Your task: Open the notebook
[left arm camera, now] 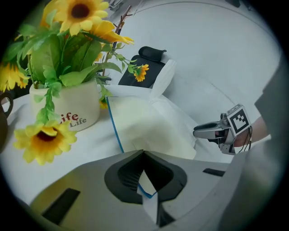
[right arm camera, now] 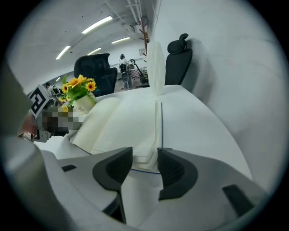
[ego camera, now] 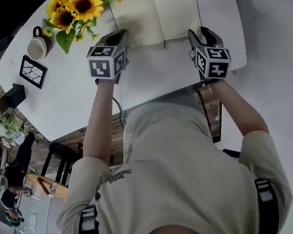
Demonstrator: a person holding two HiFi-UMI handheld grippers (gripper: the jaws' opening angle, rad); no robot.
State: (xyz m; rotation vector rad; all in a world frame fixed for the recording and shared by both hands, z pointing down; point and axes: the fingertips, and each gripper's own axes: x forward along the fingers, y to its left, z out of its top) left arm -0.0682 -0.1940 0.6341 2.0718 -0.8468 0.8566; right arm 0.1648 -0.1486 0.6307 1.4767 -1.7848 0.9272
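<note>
Notebook (ego camera: 154, 13): lying open on the worktop (ego camera: 79, 96) beside the sunflower pot (left arm camera: 67, 108); likely handling light, pages floppy.
Left gripper (left arm camera: 145, 180): pinching its near blue-edged corner, jaws closed.
Right gripper (right arm camera: 143, 168): hovering at the opposite near corner, jaws gaping, holding nothing.
Room: flowers crowding left; worktop edge lying close on the right.

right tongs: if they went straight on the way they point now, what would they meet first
Probably the near edge of the open notebook. The right tongs stand apart and point down at its right-hand pages, with nothing else in between. How near they are is unclear.
</note>
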